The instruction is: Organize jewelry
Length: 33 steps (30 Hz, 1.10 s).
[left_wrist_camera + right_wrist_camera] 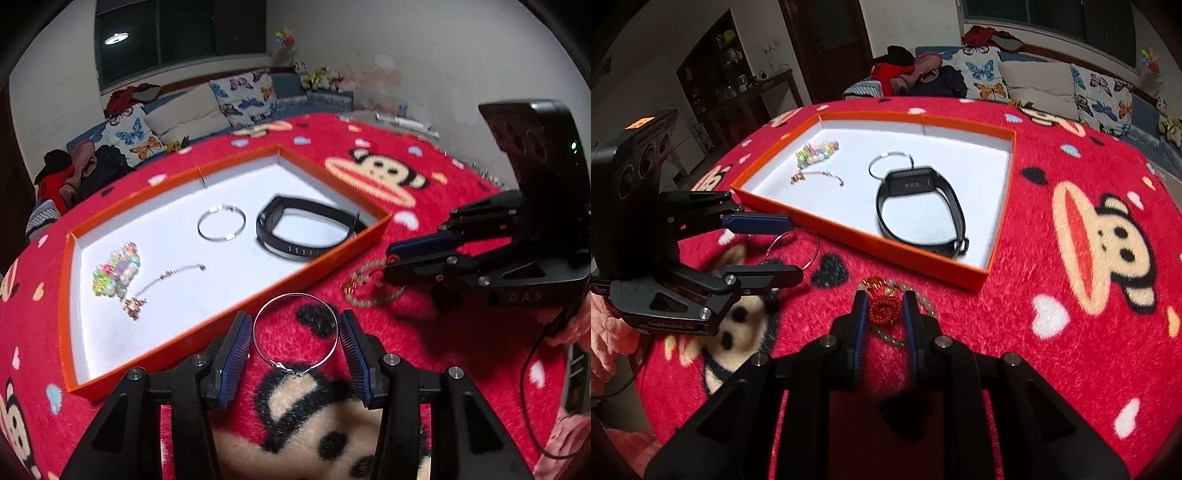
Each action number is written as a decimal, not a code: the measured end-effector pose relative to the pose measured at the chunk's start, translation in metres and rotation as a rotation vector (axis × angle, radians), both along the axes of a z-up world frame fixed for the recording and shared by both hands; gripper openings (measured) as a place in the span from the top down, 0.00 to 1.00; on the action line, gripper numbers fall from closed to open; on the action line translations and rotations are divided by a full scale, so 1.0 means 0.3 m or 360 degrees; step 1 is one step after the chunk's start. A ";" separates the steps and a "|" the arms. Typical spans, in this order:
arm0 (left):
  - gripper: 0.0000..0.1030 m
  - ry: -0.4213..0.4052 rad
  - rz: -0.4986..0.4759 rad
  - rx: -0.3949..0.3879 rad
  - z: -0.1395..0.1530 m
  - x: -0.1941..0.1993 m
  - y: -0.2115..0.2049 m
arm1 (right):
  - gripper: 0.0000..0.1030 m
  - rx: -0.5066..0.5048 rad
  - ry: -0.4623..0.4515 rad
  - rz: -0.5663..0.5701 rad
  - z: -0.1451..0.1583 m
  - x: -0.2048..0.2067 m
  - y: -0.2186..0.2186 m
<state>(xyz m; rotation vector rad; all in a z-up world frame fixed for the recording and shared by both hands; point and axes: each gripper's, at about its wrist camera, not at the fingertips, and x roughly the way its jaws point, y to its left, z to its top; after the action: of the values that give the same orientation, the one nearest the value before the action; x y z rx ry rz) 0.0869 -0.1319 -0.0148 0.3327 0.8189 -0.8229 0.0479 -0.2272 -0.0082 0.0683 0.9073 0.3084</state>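
Observation:
An orange tray (332,258) (871,240) with a white floor lies on the red monkey-print cloth. It holds a black wristband (306,229) (919,206), a silver hoop (221,222) (890,162), a coloured bead bracelet (114,271) (816,151) and a thin chain (162,280) (816,177). A second silver hoop (295,334) (794,247) lies on the cloth between the fingers of my open left gripper (293,332) (796,249). My right gripper (884,308) (388,260) stands around the red knot (884,308) of a pale bead bracelet (369,291) (919,295), its jaws narrowly apart.
A sofa with butterfly cushions (243,96) (982,74) and piled clothes stands behind the table. A dark cabinet (713,66) is at the far left. A cable (532,376) trails at the right.

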 end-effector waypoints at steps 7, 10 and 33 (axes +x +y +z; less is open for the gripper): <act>0.50 -0.0061 0.0078 -0.0095 0.108 0.042 0.039 | 0.81 0.0033 -0.0126 0.0005 0.099 0.047 0.001; 0.50 -0.0062 0.0140 -0.0099 0.128 0.102 0.048 | 0.81 0.0025 -0.0155 -0.0007 0.114 0.095 -0.005; 0.49 0.0076 0.0273 0.0053 -0.065 0.322 0.029 | 0.80 -0.0059 -0.0007 -0.0059 -0.024 0.271 0.001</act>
<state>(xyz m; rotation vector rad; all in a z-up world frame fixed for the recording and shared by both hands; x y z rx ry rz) 0.1836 -0.1231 -0.0341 0.2691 0.8938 -0.6596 0.1293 -0.2268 -0.0155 0.0501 0.9062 0.2571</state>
